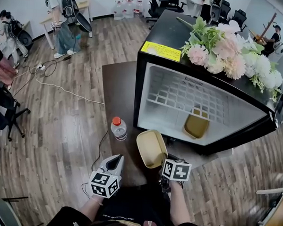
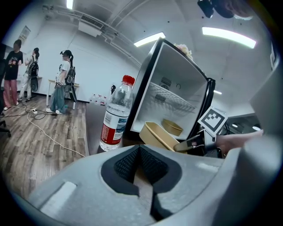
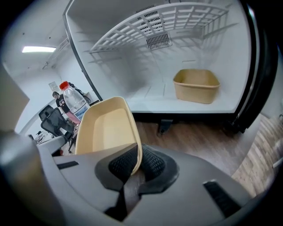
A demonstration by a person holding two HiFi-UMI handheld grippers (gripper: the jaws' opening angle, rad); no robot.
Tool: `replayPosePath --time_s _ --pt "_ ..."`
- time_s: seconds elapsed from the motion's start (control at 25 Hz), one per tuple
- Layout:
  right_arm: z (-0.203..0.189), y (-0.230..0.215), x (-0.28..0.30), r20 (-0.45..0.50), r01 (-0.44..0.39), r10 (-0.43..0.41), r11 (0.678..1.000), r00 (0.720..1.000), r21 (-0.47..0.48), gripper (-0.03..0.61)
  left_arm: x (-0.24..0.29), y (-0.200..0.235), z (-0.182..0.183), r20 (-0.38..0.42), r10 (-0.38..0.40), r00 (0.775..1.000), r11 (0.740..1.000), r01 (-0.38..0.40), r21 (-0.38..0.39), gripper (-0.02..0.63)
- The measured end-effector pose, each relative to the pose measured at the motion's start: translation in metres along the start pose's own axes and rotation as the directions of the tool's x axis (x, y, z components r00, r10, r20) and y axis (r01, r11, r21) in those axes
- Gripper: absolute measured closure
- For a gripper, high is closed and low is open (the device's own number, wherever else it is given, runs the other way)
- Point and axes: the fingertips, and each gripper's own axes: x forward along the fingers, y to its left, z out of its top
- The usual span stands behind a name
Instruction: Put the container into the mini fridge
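Observation:
A beige plastic container (image 1: 151, 148) hangs tilted on its side in front of the open mini fridge (image 1: 180, 95). My right gripper (image 1: 163, 162) is shut on its rim; in the right gripper view the thin wall of the container (image 3: 106, 128) is pinched between the pads of the right gripper (image 3: 136, 161). A second beige container (image 1: 196, 125) stands on the fridge floor at the right, under the white wire shelf (image 3: 154, 22). My left gripper (image 1: 114, 163) is low at the left, beside the table, jaws together and holding nothing (image 2: 139, 148).
A water bottle (image 1: 118, 129) with a red cap stands on the dark table (image 1: 119, 85) left of the fridge. Artificial flowers (image 1: 230, 48) lie on top of the fridge. People (image 1: 61, 16) stand far left, and a cable (image 1: 62, 87) trails over the wood floor.

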Motion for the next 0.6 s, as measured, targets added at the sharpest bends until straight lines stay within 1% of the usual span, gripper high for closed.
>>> replayPosePath --time_s 0.2,0.44,0.6 --pt "0.012 -0.007 -0.005 0.026 0.048 -0.049 0.999 0.998 0.016 0.551 0.0 -0.002 0.0 0.001 -0.006 1.0 1.0 0.006 0.01 0.606" --pt "0.034 -0.014 -0.011 0.072 0.078 -0.084 0.994 0.994 0.074 0.551 -0.002 0.002 0.001 0.01 0.01 1.0 1.0 -0.01 -0.003 0.606" --pt "0.048 -0.019 -0.01 0.085 0.123 -0.131 0.988 0.988 0.094 0.551 -0.002 0.007 0.003 0.016 0.022 1.0 1.0 -0.022 -0.009 0.606"
